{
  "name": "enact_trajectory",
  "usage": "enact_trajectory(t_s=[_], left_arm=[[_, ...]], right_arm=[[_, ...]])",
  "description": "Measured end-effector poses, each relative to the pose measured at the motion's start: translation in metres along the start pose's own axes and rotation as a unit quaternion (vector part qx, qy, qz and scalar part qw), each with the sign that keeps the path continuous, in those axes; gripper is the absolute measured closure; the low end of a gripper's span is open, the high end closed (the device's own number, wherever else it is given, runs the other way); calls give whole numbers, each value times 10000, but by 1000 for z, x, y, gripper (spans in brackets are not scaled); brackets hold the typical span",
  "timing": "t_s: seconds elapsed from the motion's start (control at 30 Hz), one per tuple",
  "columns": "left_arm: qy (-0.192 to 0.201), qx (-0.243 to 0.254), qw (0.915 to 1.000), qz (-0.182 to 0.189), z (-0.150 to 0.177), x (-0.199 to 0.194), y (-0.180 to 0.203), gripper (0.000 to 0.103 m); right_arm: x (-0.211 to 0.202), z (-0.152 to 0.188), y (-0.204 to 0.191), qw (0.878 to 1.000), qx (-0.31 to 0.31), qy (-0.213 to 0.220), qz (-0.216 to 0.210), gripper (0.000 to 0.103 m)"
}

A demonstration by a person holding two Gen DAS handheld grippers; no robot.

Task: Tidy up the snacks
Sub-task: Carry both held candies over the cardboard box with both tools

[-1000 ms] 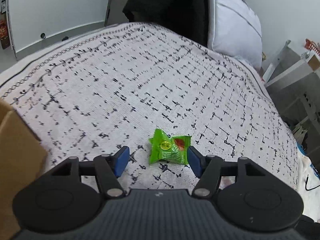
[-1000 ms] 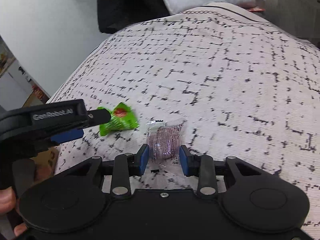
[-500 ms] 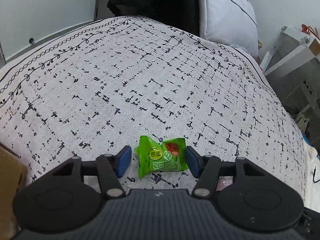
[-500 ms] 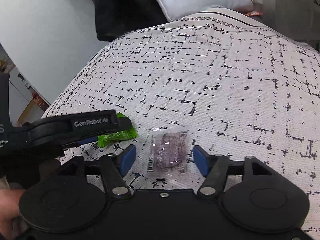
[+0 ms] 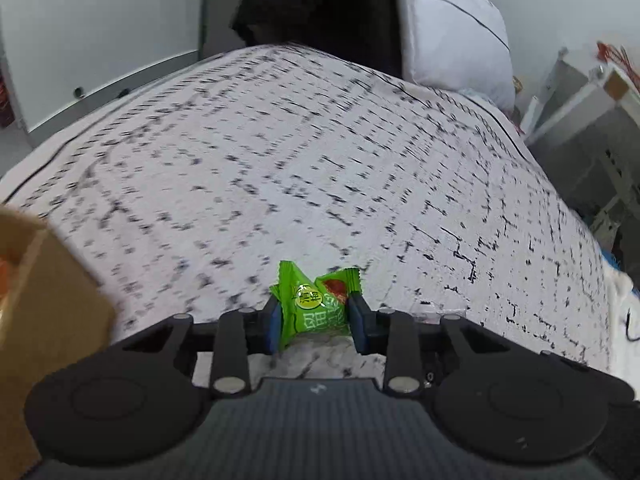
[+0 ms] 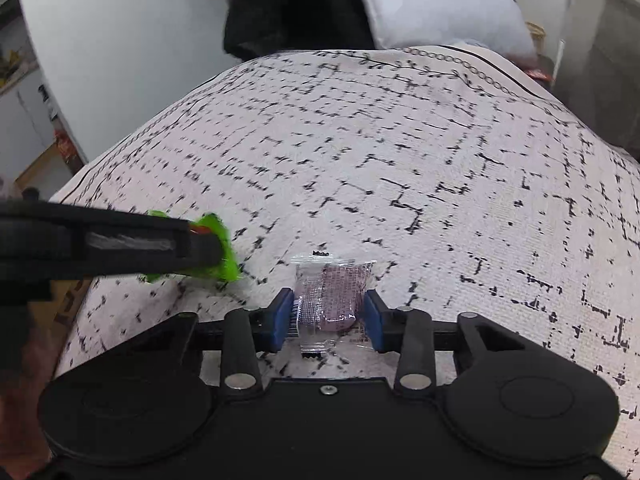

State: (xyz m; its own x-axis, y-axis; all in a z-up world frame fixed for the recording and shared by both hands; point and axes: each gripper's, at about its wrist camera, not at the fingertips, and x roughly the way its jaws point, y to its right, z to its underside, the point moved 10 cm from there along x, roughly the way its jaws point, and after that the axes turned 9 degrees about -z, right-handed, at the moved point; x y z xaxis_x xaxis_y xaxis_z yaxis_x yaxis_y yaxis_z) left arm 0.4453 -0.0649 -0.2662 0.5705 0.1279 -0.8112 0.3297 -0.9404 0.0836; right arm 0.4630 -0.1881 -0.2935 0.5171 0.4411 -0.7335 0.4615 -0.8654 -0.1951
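A green snack packet (image 5: 316, 300) sits between the blue pads of my left gripper (image 5: 316, 320). The jaws are closing and the pads press its sides. In the right wrist view the same left gripper (image 6: 200, 248) reaches in from the left with the green packet (image 6: 224, 260) at its tip. A clear packet with a purple snack (image 6: 332, 300) lies on the patterned bedspread (image 6: 440, 160). My right gripper (image 6: 328, 316) is closing around this packet, and its pads touch the wrapper's edges.
A brown cardboard box (image 5: 40, 300) stands at the left edge of the bed. A white pillow (image 5: 452, 32) and a dark garment (image 5: 320, 12) lie at the far end. White shelving (image 5: 580, 92) is off to the right. A hand (image 6: 24, 400) shows at lower left.
My left jaws closed onto the green packet. My right jaws opened wide half a second ago and have closed again on the purple packet. The cardboard box came back into the left view.
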Motion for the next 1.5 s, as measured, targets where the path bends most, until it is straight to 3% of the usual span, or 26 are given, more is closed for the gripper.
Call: enact_trajectory(t_s=[0.3, 0.6, 0.9, 1.5], left_arm=[[164, -167, 9997, -20, 2, -65, -40, 70], [362, -335, 9988, 50, 2, -116, -57, 70], [600, -657, 9960, 86, 2, -165, -83, 70], [1181, -1110, 9863, 292, -5, -243, -129, 70]], right_arm=[[-28, -2, -8, 9999, -4, 148, 67, 69], [-64, 2, -2, 9990, 261, 305, 178, 69], [-118, -14, -14, 9980, 295, 545, 129, 69], [-197, -32, -84, 9945, 220, 1023, -62, 69]])
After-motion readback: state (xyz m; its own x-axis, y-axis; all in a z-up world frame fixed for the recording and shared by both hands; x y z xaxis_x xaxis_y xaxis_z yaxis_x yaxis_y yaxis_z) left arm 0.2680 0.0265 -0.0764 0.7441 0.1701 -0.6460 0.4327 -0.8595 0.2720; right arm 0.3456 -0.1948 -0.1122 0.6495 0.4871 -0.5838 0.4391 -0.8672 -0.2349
